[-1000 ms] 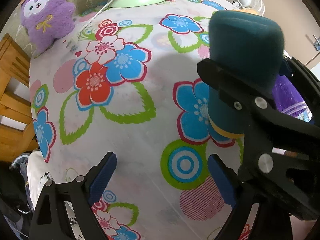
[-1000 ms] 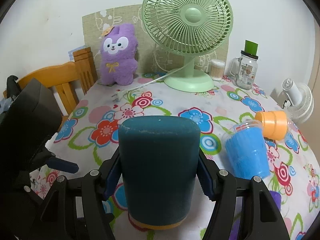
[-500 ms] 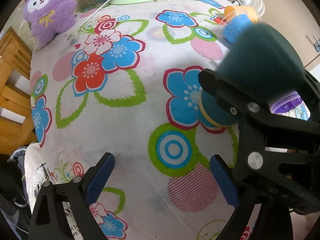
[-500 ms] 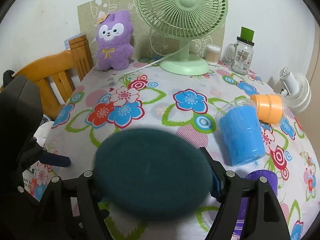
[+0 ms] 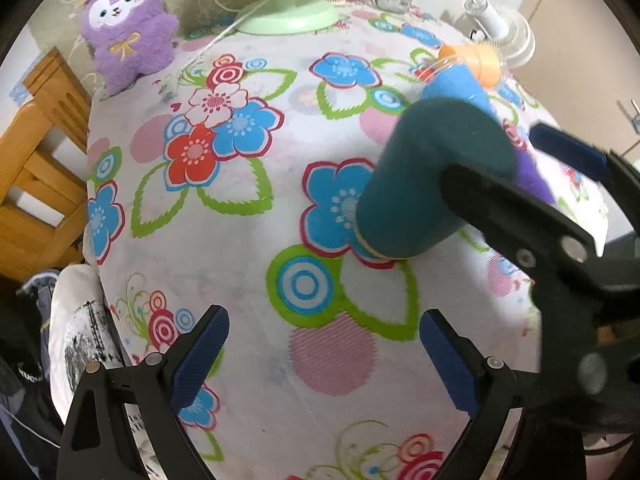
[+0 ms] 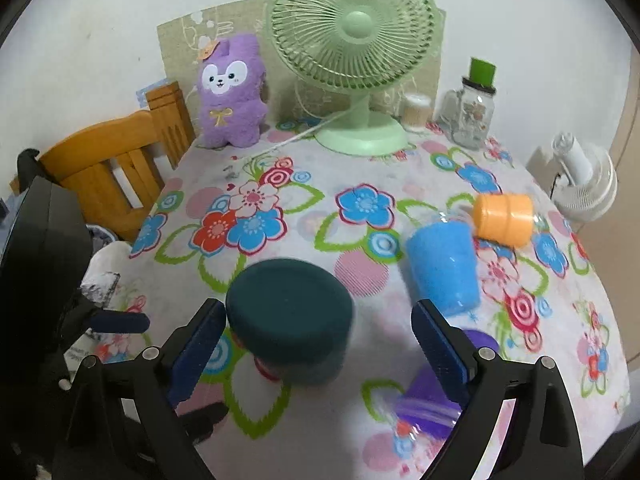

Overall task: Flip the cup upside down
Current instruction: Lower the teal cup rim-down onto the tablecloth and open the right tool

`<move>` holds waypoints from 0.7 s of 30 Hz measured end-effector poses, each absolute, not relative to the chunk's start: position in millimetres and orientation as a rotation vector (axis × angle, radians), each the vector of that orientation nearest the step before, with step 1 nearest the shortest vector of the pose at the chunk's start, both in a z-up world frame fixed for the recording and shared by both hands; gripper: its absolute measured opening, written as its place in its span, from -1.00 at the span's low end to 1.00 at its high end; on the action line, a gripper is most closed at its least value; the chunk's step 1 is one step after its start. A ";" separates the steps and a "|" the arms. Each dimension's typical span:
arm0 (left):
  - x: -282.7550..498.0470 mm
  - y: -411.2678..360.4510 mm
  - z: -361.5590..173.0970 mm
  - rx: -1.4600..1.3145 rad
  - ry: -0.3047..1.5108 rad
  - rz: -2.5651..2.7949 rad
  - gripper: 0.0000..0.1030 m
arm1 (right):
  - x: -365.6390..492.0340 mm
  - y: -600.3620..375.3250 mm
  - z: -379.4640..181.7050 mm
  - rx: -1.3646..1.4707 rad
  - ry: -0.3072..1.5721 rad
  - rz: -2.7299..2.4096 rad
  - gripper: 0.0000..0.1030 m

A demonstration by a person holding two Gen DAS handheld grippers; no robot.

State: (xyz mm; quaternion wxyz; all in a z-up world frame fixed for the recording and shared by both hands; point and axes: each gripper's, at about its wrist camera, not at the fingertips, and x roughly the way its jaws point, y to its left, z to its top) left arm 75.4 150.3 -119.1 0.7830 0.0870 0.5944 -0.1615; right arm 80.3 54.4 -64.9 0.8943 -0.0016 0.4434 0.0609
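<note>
A: Table point(image 6: 400, 420) first – why did the cup point(image 6: 290, 320) sit base-up?
B: Looked flipped and let go, mouth down on the cloth

A: Right gripper point(image 6: 318, 344)?
B: Jaws apart, cup between them nearer the left pad, contact unclear. Left gripper point(image 5: 322, 356) spread too, cup well ahead

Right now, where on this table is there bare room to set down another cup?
Free: the cloth between the plush toy, the fan and the teal cup. Crowded: the right side, around the blue cup, orange cup and purple cup.
</note>
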 end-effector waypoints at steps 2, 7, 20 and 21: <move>74.5 149.7 -115.3 0.178 1.273 -0.332 0.89 | 74.4 45.5 -57.4 0.000 0.931 0.121 0.86; 64.3 140.4 -101.4 0.119 1.239 -0.278 0.89 | 65.4 23.5 -45.3 0.003 0.954 0.117 0.86; 54.9 130.1 -80.7 -0.044 1.120 -0.210 0.89 | 45.5 -23.9 -37.3 -0.010 0.993 0.112 0.86; 52.2 127.3 -80.3 -0.040 1.115 -0.208 0.89 | 44.0 -26.8 -38.1 -0.008 1.002 0.110 0.86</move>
